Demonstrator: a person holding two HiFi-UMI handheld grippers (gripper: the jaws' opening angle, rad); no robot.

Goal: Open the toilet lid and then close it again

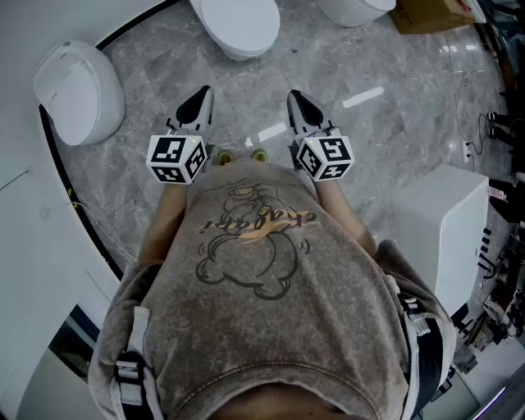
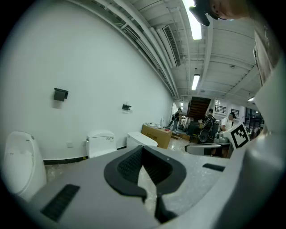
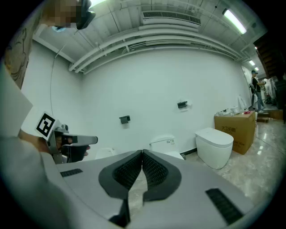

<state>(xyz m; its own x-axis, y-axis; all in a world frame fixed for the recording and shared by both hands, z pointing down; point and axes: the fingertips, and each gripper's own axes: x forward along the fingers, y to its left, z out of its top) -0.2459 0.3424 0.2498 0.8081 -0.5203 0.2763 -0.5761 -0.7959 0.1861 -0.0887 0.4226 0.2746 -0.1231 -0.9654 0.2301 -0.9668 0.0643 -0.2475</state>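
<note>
Grey marble floor (image 1: 385, 131), bounded by a white wall (image 3: 156, 80). A cardboard box (image 1: 431, 15) sits at the top right corner; its contents cannot be made out. The toilet (image 1: 238, 25) is at top centre, well ahead of both grippers. Its lid (image 1: 239, 16) lies down flat and covers the bowl, with the long axis running up-down the frame and the rounded front toward the bottom edge. Left gripper (image 1: 200, 94) and right gripper (image 1: 295, 97), mid-frame: both have jaws pressed together and hold nothing.

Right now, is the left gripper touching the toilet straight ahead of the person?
Apart. The head view shows a strip of floor between the left gripper and the toilet. The left gripper view shows its jaws together, with nothing between them.
</note>
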